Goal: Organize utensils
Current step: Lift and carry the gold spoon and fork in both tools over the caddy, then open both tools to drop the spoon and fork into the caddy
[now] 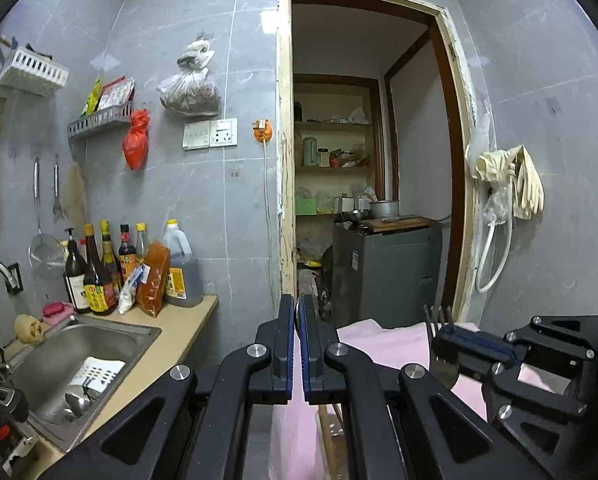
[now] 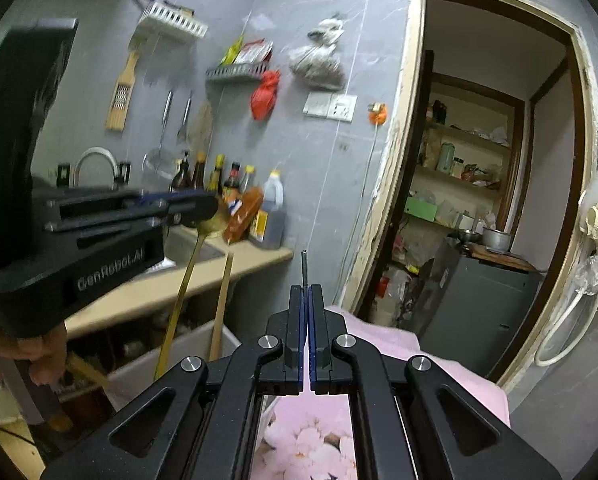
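Both wrist cameras look forward along their fingers toward the grey tiled wall (image 1: pixel 203 184) and doorway (image 2: pixel 495 160), sharing shelf, bottles, counter.

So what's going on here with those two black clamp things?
A person is sorting utensils in a small kitchen, with a hand-held gripper in each hand. The left hand-held gripper is shut on a gold spoon, its long handle hanging down. The right hand-held gripper is clamped on a fork, tines up. Both are held above a pink cloth, beside the sink.
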`<state>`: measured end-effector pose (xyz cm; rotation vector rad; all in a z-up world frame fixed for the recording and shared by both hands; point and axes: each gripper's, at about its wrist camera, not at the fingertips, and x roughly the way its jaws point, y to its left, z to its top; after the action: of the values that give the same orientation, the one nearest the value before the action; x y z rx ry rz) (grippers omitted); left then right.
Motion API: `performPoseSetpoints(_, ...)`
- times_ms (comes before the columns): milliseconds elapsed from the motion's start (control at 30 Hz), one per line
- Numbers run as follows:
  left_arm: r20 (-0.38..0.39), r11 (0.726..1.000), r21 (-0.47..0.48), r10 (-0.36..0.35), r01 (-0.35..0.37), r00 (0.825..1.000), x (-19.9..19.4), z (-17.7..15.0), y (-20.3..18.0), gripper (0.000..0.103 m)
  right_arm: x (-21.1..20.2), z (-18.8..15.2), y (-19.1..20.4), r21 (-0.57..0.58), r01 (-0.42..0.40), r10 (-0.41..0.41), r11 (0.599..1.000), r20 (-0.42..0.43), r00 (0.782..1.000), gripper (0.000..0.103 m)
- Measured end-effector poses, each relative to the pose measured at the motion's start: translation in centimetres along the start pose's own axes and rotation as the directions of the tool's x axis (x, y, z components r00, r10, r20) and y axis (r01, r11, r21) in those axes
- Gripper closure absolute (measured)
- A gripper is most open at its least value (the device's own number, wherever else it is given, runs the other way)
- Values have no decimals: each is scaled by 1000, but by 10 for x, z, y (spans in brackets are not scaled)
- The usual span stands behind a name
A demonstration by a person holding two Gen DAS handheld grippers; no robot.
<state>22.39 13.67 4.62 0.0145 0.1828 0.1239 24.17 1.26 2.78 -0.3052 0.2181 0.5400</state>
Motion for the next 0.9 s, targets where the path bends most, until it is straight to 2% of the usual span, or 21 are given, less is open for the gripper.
performPoseSetpoints(200,48,999,45,12,-15,999,-11,-17,-7,100,5,-12,6,-2,-3,3,1000,-37,999,101)
performPoseSetpoints(467,26,1000,23,2,-3,1000,-16,-28,-6,100,10,-21,-4,70,-13,17,997,-59,998,101)
performPoseSetpoints(667,1,1000,-7,3,-3,1000,-11,-34,0,99,14,-28,-3,79,-20,25,997,-70,997,101)
performPoseSetpoints(800,-49,999,-25,-37,36,998,-9,-37,5,98,15,-31,-3,91,-40,47,995,-80,996,101)
performPoseSetpoints(900,-100,992,-74,-107,100,989,-7,-39,11,98,15,-34,-6,109,-61,71,992,-87,994,99)
